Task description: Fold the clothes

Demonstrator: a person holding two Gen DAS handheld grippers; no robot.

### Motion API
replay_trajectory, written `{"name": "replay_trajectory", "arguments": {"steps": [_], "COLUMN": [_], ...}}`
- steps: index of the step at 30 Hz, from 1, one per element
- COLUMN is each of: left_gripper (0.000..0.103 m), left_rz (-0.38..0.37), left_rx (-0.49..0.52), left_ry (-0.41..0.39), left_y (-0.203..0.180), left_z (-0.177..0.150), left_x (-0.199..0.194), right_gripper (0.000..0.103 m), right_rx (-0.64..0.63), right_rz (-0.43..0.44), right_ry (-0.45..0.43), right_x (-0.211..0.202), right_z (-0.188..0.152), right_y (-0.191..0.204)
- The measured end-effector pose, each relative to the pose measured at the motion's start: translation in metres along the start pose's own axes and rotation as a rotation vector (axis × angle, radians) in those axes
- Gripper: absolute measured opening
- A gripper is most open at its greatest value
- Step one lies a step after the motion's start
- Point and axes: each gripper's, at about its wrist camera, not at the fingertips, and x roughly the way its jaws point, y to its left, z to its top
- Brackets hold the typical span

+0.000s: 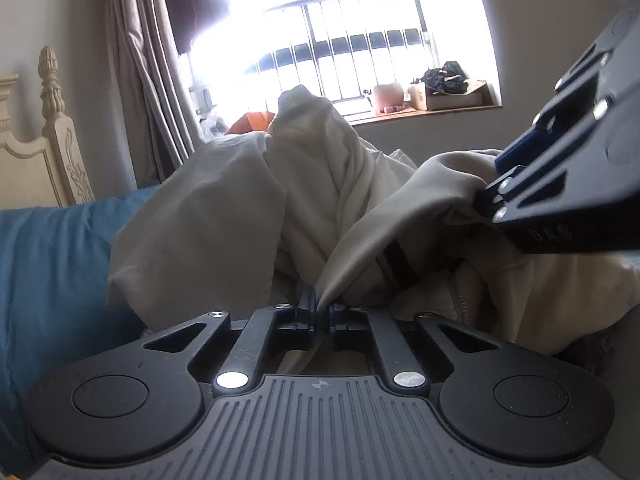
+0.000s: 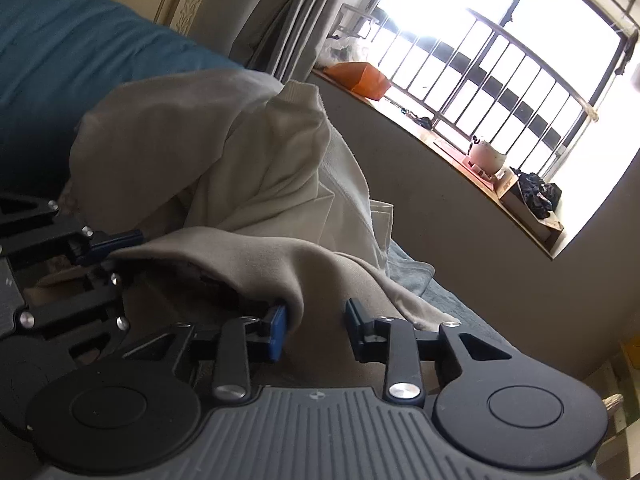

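Behind the bed we see a barred window and curtain. On the blue bedcover lies our heaped beige garment. Our left gripper is clamped on a fold of it; our right gripper stands apart, cloth between its jaws.

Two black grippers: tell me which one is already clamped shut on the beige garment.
The left gripper: its jaws pinch a fold of the beige garment. The right gripper stands apart, a gap showing between its blue pads.
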Motion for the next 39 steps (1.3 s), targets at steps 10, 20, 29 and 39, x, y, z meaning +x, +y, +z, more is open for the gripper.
{"name": "replay_trajectory", "arguments": {"steps": [10, 20, 29, 39], "left_gripper": [0.0, 0.0, 0.017, 0.092], "left_rz": [-0.108, -0.42, -0.635, -0.677], "left_rx": [-0.006, 0.054, 0.157, -0.025], "left_ry": [-0.156, -0.048, 0.186, 0.05], "left_y": [-0.028, -0.091, -0.124, -0.057], "left_z": [-0.006, -0.06, -0.115, -0.079], "left_x": [-0.078, -0.139, -0.127, -0.16], "right_gripper": [0.002, 0.002, 0.003, 0.085], "right_rx": [0.126, 0.31, 0.407, 0.759], "right_rz": [-0.037, 0.051, 0.12, 0.242], "right_ry": [-0.143, -0.033, 0.246, 0.078], "right_x": [-0.064, -0.133, -0.12, -0.164], "right_z": [-0.026, -0.147, -0.268, -0.281], "right_y": [-0.028, -0.057, -0.044, -0.129]}}
